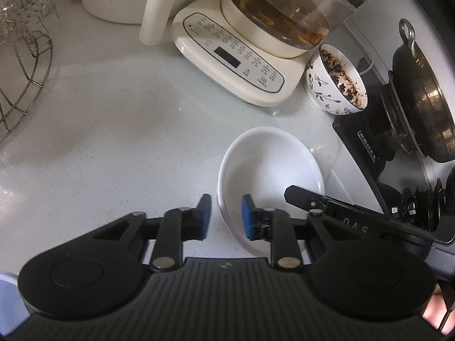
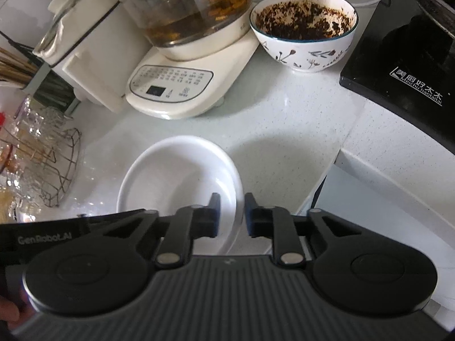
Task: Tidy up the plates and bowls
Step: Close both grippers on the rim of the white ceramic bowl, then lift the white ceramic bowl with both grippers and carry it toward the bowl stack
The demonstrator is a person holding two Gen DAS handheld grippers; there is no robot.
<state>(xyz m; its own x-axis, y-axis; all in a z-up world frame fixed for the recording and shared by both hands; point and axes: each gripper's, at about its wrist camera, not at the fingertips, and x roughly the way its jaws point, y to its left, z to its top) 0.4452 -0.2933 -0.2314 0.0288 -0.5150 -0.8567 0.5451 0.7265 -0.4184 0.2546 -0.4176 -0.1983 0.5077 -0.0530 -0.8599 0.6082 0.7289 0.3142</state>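
The dish is lying empty on the counter, low and right of centre in the left view, low and left of centre in the right view; you are bringing the left gripper astride its near-left rim and the right gripper astride its near-right rim; both pairs of tongs are standing narrow with the rim between them, but I cannot tell whether the pads are biting or only flanking the glaze; if you are lifting on that doubt, the dish is likely sliding out, since each hold is sitting right at the lip of a smooth sloping wall; if one hand is rising faster than the other, you are tilting the dish and twisting it out of the slower grip; if you are pulling the hands apart or together, you are levering it free; ahead, the dirty bowl and the kettle are standing near, so a forward swing is risking a knock, and the hob edge at right is waiting to catch the rim.
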